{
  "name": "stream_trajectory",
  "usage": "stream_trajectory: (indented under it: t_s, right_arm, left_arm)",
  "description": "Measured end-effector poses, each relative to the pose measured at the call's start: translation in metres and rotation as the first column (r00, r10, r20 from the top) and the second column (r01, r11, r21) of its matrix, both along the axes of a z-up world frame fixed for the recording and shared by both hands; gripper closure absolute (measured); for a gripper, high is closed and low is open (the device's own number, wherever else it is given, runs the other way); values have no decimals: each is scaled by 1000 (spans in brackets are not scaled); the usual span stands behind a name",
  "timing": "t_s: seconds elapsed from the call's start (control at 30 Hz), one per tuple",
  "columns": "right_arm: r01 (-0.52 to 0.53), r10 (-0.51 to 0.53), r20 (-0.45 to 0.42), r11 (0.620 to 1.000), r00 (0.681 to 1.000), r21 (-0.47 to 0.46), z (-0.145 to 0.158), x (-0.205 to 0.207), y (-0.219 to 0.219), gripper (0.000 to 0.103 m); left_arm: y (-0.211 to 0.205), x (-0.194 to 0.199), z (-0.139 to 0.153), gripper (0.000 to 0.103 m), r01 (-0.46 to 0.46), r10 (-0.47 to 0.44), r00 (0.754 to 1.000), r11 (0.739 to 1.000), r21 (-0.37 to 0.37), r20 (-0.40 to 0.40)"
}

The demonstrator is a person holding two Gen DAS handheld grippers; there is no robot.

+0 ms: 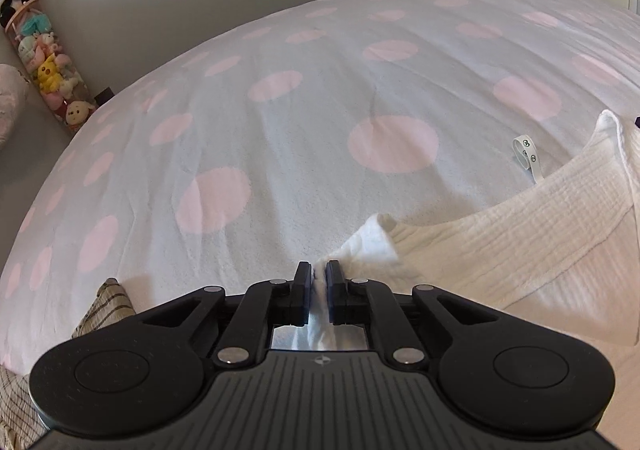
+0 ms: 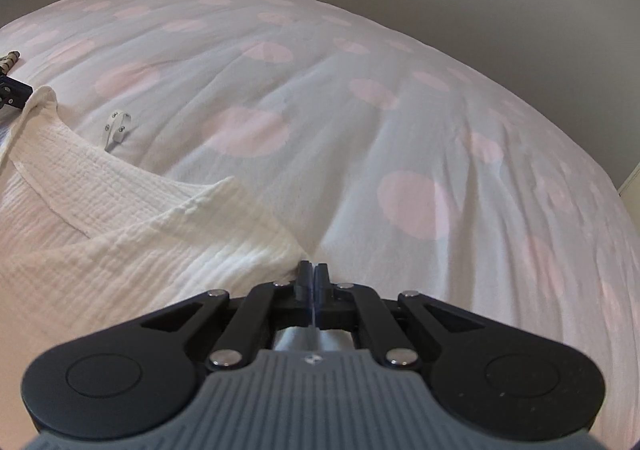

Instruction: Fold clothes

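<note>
**Both corners pinched: lift evenly before folding**

The white crinkled garment [image 1: 520,234] lies on the polka-dot bed cover [image 1: 280,110], its neckline towards the far side and a small label loop [image 1: 526,154] poking out beyond it. The left gripper [image 1: 319,274] is closed on a bunched white corner of the cloth, which shows between its pads. The right gripper [image 2: 313,274] is pressed together at the garment's opposite edge; a thin sliver of fabric seems caught there, though that hold looks shallow.

To do this step well, I would raise both hands together and level, keeping the cloth taut between them so the edge stays straight. Go slowly on the right side, since a thin pinch may slip. Carry the held edge forward over the body and lay it down with the corners aligned, clear of the striped fabric [image 1: 104,306] just beside the left gripper.
</note>
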State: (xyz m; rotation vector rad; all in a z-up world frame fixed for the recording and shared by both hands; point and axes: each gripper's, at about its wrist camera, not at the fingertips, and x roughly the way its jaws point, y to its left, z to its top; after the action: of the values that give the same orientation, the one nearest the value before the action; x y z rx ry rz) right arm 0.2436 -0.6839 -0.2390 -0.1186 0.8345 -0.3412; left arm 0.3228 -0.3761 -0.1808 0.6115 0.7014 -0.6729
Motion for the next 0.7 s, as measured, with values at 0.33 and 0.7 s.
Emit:
stream_trajectory:
  t_s: [0.33, 0.7]
  right_arm:
    - [92, -105, 118, 989, 987, 114, 40, -51, 6, 66]
    - [135, -162, 72, 949, 984, 283, 63, -164, 92, 48]
  left_arm:
    - [71, -19, 61, 62, -31, 20, 998, 984, -173, -68]
    - [152, -139, 94, 54, 30, -61, 980, 986, -166, -191]
